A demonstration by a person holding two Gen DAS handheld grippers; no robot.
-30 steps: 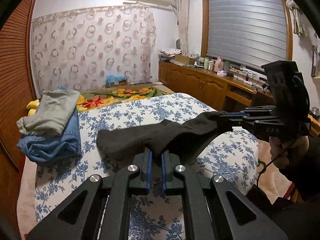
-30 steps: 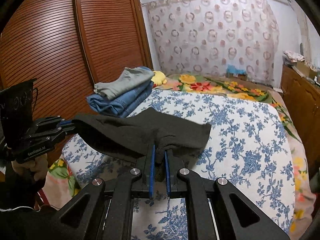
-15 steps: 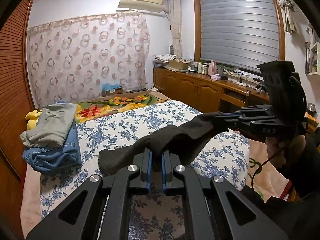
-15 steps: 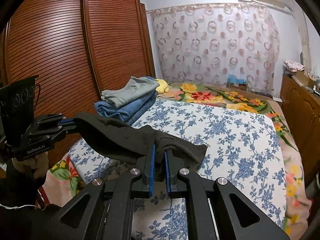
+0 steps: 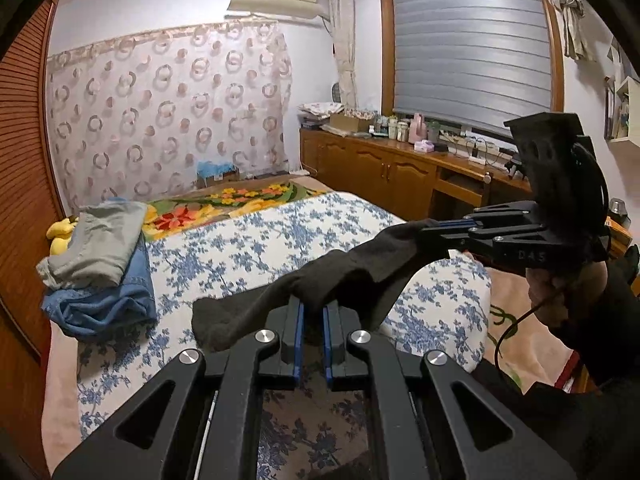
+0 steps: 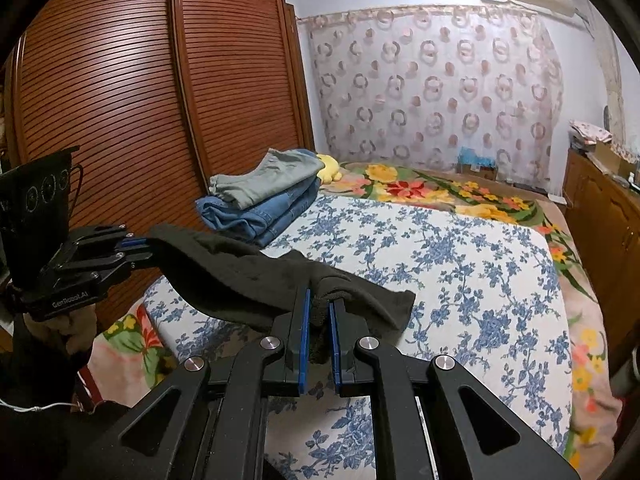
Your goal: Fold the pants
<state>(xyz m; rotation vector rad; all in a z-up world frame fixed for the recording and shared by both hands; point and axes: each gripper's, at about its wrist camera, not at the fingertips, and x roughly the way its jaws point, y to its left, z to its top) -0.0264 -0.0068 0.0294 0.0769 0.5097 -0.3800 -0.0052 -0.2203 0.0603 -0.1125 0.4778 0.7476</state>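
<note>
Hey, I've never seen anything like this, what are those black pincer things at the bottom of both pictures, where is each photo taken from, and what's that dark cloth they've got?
No robot here: a person holds a hand-operated gripper in each hand, and each carries a wide-angle camera looking forward along its two fingers. One picture is from the left gripper, the other from the right gripper; each also shows the other gripper from the side.

Both are shut on a pair of black pants, which hangs stretched between them above the bed with its blue-flowered cover.

Lying on the bed, near the wooden wardrobe, is a stack of folded clothes: grey pants on top of blue jeans. A yellow soft toy sits behind the stack.
</note>
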